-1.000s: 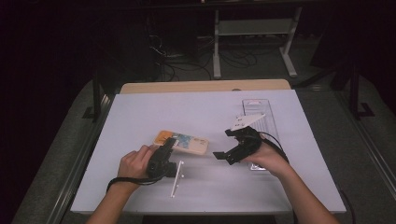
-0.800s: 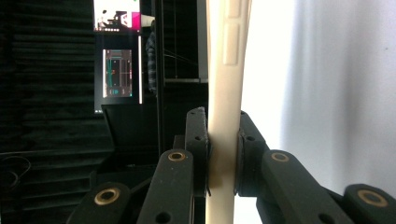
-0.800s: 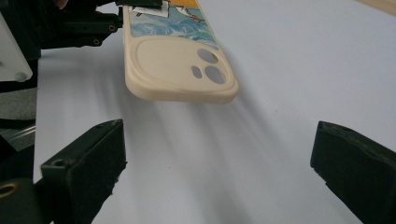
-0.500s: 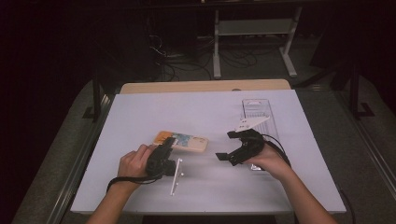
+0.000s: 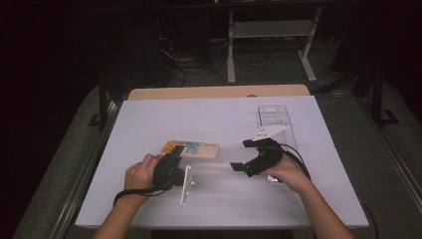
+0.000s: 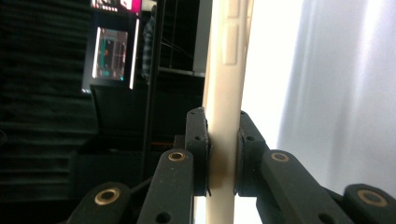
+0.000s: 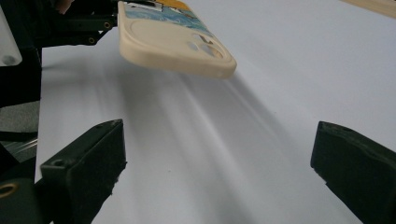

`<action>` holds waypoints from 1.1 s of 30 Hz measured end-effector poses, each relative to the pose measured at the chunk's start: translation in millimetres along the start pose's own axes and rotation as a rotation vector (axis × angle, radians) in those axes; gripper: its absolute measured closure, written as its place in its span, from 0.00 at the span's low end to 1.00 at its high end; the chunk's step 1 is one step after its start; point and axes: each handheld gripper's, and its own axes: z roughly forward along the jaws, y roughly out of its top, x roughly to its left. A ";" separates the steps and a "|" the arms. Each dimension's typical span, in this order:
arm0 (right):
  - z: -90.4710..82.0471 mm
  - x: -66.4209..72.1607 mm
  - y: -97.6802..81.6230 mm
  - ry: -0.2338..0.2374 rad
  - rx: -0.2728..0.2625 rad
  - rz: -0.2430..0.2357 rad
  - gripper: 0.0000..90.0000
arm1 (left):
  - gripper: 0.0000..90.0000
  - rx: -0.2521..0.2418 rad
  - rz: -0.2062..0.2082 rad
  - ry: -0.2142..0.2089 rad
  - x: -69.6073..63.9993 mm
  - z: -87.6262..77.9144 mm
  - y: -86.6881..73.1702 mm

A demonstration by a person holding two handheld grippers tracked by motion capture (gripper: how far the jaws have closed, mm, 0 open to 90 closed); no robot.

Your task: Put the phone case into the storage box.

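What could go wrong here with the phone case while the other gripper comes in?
The left gripper pinches the phone case only at one thin edge, so its long free end could twist or slip out. The right gripper is open and near it; a misjudged approach could knock the case loose. The clear plastic box beside the right hand might get bumped.

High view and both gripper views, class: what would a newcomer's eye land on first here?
First, the cream phone case near the middle of the white table, clamped by its edge in the left gripper. Next, the right gripper, jaws wide open, pointing at the case from the right. Behind it stands a clear plastic box.
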 end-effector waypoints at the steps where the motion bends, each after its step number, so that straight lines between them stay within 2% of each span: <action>1: 0.4 -0.1 0.0 -0.004 0.002 0.006 0.04 | 0.88 -0.003 -0.015 -0.010 0.4 0.4 -1.1; 4: 1.9 0.5 0.2 -0.006 0.009 -0.009 0.04 | 0.88 0.012 -0.025 -0.017 0.9 1.1 -1.9; 5: 2.0 0.6 0.2 -0.004 0.009 -0.009 0.04 | 0.88 -0.009 -0.063 -0.015 -0.1 2.4 -2.1; 12: 1.9 -0.1 0.2 0.004 0.011 -0.008 0.04 | 0.88 0.013 -0.128 -0.039 4.8 1.2 -3.2; 17: 2.1 -0.7 0.2 -0.004 0.008 -0.009 0.05 | 0.88 0.013 -0.205 -0.054 10.0 2.1 -5.5; 24: 2.3 -0.7 0.1 -0.008 0.012 -0.012 0.05 | 0.88 0.013 -0.279 -0.085 12.8 4.1 -5.8; 25: 2.3 -0.7 0.1 -0.010 0.011 -0.010 0.05 | 0.88 0.023 -0.283 -0.098 14.3 3.7 -5.9; 26: 2.2 -0.5 0.1 -0.012 0.010 -0.010 0.05 | 0.88 0.021 -0.307 -0.108 15.0 4.1 -5.9; 33: 2.7 0.0 0.1 -0.018 0.009 -0.004 0.05 | 0.88 0.026 -0.349 -0.130 18.5 4.8 -6.5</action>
